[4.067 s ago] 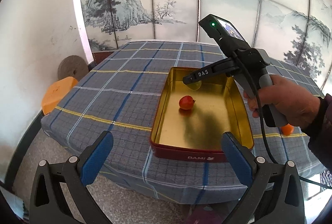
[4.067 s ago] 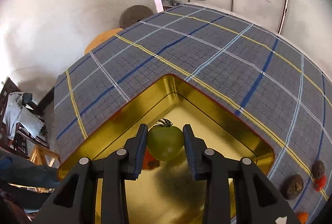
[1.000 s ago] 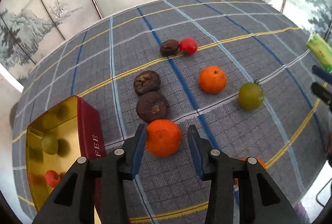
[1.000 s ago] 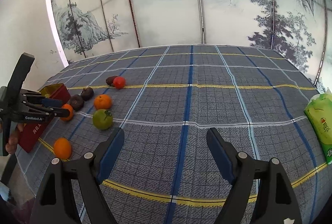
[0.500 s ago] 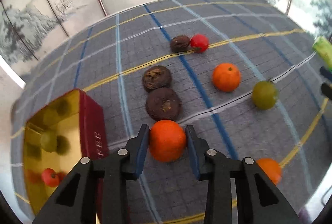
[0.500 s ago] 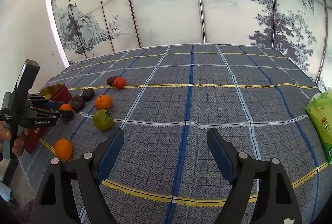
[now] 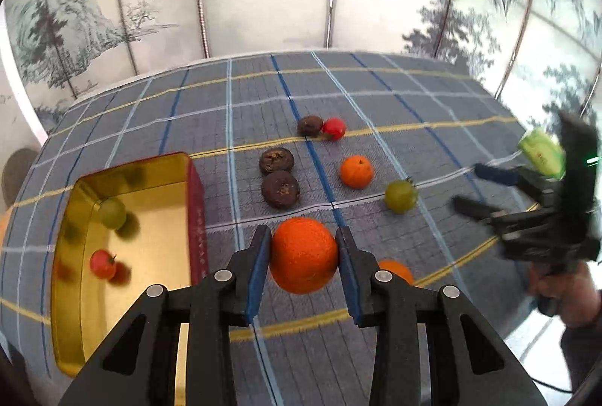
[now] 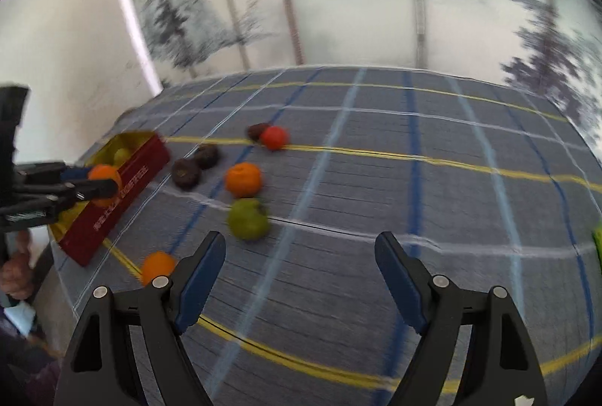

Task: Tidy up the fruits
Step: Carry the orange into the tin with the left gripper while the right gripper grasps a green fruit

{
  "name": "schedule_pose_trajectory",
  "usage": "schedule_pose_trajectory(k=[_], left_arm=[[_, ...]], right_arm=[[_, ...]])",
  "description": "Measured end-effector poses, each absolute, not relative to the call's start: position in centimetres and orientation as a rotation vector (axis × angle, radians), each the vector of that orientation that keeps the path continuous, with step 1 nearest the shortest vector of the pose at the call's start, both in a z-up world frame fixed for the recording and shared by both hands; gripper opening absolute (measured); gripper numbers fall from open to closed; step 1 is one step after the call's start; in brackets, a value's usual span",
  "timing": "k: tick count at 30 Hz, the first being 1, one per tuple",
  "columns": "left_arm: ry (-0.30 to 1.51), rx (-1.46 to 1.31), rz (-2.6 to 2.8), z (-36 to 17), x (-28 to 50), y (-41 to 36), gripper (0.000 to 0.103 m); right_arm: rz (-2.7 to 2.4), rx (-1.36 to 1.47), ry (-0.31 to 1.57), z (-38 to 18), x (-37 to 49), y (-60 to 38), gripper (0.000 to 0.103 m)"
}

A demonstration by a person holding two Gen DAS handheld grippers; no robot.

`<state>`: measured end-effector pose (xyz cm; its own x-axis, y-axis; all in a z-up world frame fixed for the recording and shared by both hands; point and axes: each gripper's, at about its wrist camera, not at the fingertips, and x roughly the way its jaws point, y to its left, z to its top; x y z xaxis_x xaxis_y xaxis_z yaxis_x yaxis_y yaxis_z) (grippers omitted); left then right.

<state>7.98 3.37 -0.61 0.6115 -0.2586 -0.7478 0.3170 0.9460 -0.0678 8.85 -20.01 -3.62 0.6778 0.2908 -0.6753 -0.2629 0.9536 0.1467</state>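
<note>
the orange (image 7: 303, 254) is clamped between the pads of the left gripper (image 7: 303, 261), lifted off the table (image 7: 376, 93) just beside the red tin (image 7: 197, 218). the tin's gold inside holds a green tomato (image 7: 111, 213) and a red tomato (image 7: 101, 263), so two fruits look sorted. on the cloth wait two oranges (image 7: 356, 171), a green tomato (image 7: 401, 195), a red one (image 7: 333, 128) and three dark fruits (image 7: 280, 189). the right gripper (image 8: 301, 268) hangs wide apart and empty near them.
</note>
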Motion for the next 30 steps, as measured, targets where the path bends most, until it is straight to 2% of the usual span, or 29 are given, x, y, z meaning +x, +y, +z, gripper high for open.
schedule_pose_trajectory(k=[6, 8, 13, 16, 21, 30], left_arm=[[0.828, 0.032, -0.282, 1.5, 5.8, 6.6, 0.036], [0.82, 0.022, -0.254, 1.9, 5.2, 8.0, 0.036], [0.818, -0.016, -0.178, 2.1, 4.1, 12.2, 0.036], [0.835, -0.022, -0.122, 1.5, 3.9, 14.7, 0.036], [0.848, 0.005, -0.02, -0.4, 4.6, 18.3, 0.036], [0.905, 0.051, 0.037, -4.8, 7.5, 20.5, 0.037]], right_arm=[[0.364, -0.052, 0.811, -5.0, 11.7, -15.8, 0.078], [0.36, -0.066, 0.83, -5.6, 12.4, -15.3, 0.066], [0.36, -0.072, 0.882, -7.2, 13.9, -14.9, 0.05], [0.377, -0.114, 0.875, -7.3, 13.6, -14.0, 0.031], [0.34, -0.136, 0.845, -7.1, 12.9, -14.0, 0.031], [0.304, -0.071, 0.835, -6.7, 13.1, -15.4, 0.031]])
